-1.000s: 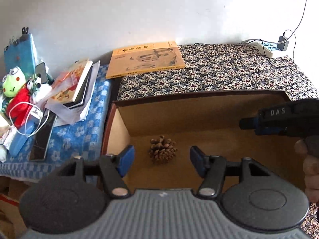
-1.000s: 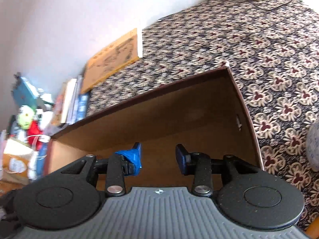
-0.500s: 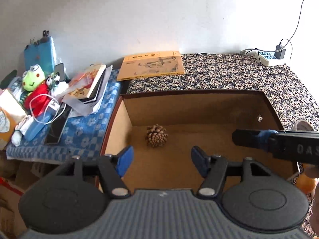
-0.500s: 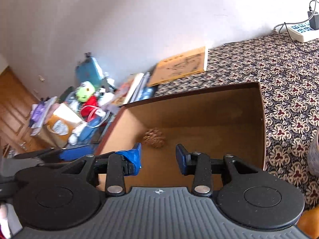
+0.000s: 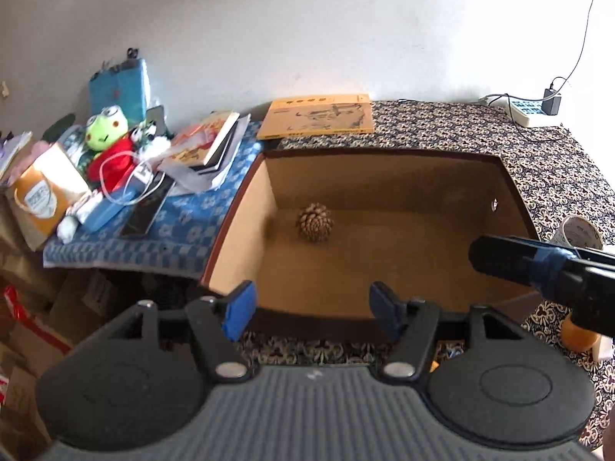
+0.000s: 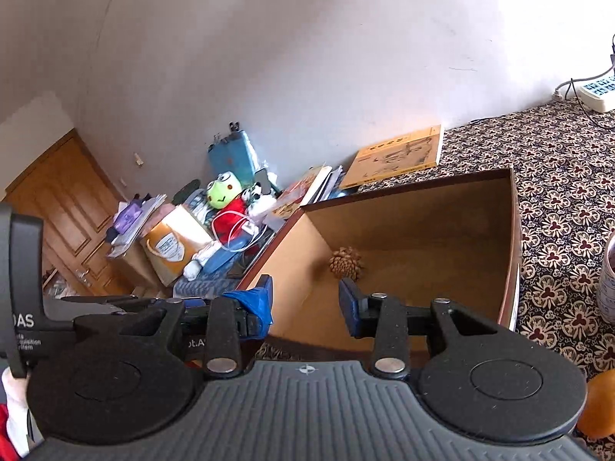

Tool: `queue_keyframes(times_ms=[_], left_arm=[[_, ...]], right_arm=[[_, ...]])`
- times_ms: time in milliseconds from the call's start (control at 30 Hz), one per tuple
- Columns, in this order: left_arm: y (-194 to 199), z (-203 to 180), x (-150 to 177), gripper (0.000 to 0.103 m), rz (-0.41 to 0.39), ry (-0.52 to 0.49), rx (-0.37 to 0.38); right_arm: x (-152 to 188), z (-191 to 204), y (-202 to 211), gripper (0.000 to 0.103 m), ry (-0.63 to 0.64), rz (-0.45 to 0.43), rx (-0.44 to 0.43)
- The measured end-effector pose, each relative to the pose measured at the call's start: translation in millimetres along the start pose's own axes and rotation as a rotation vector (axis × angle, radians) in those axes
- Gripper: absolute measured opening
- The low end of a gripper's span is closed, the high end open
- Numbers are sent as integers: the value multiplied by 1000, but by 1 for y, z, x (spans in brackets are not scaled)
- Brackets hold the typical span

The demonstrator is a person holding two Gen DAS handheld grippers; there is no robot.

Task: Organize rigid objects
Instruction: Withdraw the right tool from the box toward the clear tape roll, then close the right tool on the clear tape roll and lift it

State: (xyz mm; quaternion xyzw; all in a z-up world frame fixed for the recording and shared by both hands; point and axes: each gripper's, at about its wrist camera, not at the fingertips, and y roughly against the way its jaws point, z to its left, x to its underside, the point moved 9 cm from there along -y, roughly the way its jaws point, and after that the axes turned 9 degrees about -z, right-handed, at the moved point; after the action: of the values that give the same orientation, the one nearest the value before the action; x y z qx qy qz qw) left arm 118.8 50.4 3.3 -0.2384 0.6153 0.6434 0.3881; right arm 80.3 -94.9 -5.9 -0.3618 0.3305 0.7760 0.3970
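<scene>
Lying beyond left hand-held gripper (image 5: 309, 305): pinecone (image 5: 315, 222)

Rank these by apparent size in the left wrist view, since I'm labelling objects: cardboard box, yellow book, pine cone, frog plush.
1. cardboard box
2. yellow book
3. frog plush and pine cone: the plush looks somewhat larger, but it is partly hidden, so unsure.

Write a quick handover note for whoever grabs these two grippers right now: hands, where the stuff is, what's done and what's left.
Left gripper: open, empty, at the box's near edge.
Right gripper: open, empty, by the box's near left corner.
Cardboard box: holds one pine cone, near its back left.
Outside on the patterned cloth: a white cup right of the box, an orange object near the front right.
Left: probably box those.
</scene>
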Motion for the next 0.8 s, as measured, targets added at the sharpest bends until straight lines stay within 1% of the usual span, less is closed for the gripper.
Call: queue_keyframes(times_ms=[233,367,467,600,700,800], left_arm=[[10,2,24,67,23,33,-20],[10,-2,44,67,50,62,8],[8,-9,62,67,68,86,47],[5,-21,89,67,99,117,129],[3,-32,111,67,127,102,179],[-2,-40,131,67,160,84,214]], right_arm=[[19,-3,12,20,4,59,-18],[35,-5,23,20,35,90,-17],[52,-15,29,20,50,135,1],[73,-37,33,20,25,209,56],[88,-49,37,20,-17,254,80],[98,-48,37,20,-46,285,72]])
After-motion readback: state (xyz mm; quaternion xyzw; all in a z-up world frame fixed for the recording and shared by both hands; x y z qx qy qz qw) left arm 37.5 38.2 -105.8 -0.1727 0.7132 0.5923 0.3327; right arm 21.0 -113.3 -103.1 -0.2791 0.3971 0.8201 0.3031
